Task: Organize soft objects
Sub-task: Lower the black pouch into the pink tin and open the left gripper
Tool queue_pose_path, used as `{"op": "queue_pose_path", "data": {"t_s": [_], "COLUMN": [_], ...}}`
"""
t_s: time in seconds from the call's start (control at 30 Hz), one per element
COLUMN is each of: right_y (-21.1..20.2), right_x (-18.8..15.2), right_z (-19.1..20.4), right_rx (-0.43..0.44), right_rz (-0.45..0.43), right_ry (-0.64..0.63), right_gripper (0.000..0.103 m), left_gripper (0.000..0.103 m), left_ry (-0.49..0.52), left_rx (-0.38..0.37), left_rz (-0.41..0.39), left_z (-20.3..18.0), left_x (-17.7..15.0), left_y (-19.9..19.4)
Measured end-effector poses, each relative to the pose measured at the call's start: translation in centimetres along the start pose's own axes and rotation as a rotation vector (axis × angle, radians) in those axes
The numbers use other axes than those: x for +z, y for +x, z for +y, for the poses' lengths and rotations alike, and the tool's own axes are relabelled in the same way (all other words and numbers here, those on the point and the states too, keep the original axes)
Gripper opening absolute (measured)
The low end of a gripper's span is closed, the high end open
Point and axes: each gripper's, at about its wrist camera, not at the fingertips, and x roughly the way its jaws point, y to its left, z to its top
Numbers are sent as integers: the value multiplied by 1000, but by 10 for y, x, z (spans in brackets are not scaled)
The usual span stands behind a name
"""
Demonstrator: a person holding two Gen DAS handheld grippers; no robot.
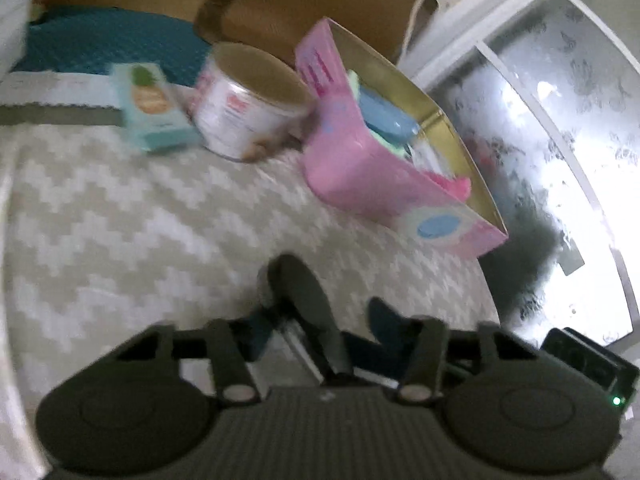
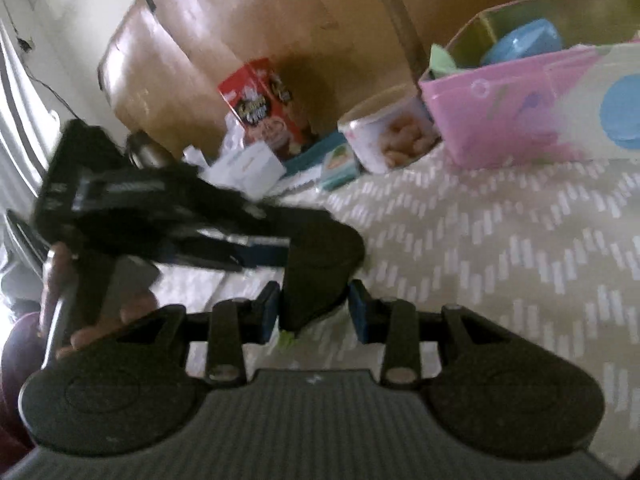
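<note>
A pink open box (image 1: 360,168) stands on the zigzag bedspread (image 1: 120,220), with blue and green soft things (image 1: 384,116) inside; it also shows in the right wrist view (image 2: 500,120). My left gripper (image 1: 320,320) is low over the bedspread with its fingers apart, and part of the other gripper crosses between them. My right gripper (image 2: 314,308) is open with the left gripper's dark rounded end (image 2: 320,260) between its fingers. No soft object is held in either. Both views are blurred.
A white round tub (image 1: 248,108) and a small teal carton (image 1: 152,108) sit left of the pink box. A red cereal box (image 2: 264,108) leans on a brown cardboard box (image 2: 240,40). A frosted glass door (image 1: 540,140) stands right.
</note>
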Motion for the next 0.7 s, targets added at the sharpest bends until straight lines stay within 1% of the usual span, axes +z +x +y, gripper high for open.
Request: {"op": "queue_pose_path", "data": {"t_s": [0.1, 0.23, 0.37, 0.47, 0.53, 0.57, 0.6, 0.67, 0.7], "right_y": [-16, -38, -57, -67, -74, -74, -74, -70, -65], "right_x": [2, 13, 34, 53, 64, 70, 75, 85, 90], "right_z": [0, -6, -17, -33, -48, -57, -66, -81, -88], "right_rx": [-2, -35, -113, -192, -238, -267, -293, -370, -422], "right_rz": [-55, -150, -271, -342, -370, -380, -387, -393, -395], "right_ry": [-36, -77, -119, -131, -128, -118, -112, -111, -116], "right_gripper": [40, 40, 40, 40, 40, 40, 40, 40, 40], "left_gripper": [36, 36, 38, 39, 44, 48, 55, 65, 68], "left_ry": [30, 130, 248, 288, 305, 309, 311, 309, 312], "left_rx": [-24, -43, -51, -50, -29, -14, 5, 62, 85], "left_rz": [0, -16, -40, -53, -65, -71, -80, -117, -135], "left_z": [-19, -64, -112, -137, -149, -153, -157, -160, -161], "left_x": [9, 31, 59, 78, 89, 92, 96, 98, 98], "left_y": [6, 20, 43, 70, 90, 100, 110, 120, 123]}}
